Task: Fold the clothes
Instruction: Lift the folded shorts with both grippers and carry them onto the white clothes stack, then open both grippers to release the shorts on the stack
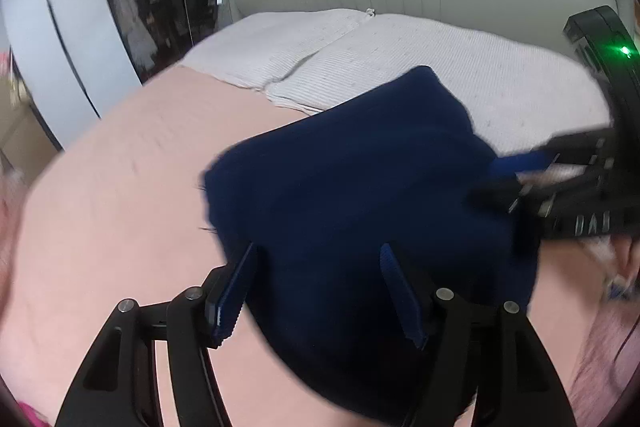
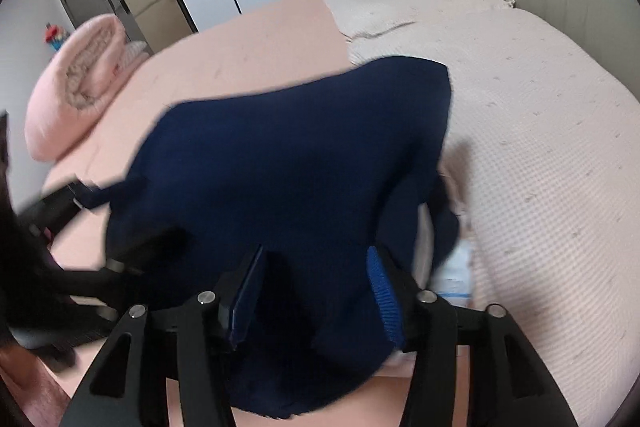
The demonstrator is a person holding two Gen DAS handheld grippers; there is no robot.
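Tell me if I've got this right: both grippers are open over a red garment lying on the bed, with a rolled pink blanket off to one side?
Not quite: the garment is dark navy blue, not red, as both wrist views show. The rest stands: left gripper and right gripper are open over it, on the bed, rolled pink blanket aside.

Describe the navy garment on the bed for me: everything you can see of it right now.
The navy garment is dark blue, knit-looking cloth, blurred, bunched into a rough block on the pink sheet, its far edge reaching the pale ribbed cover. The left gripper and right gripper both stand open over its near edge. Whether their pads touch it is unclear.
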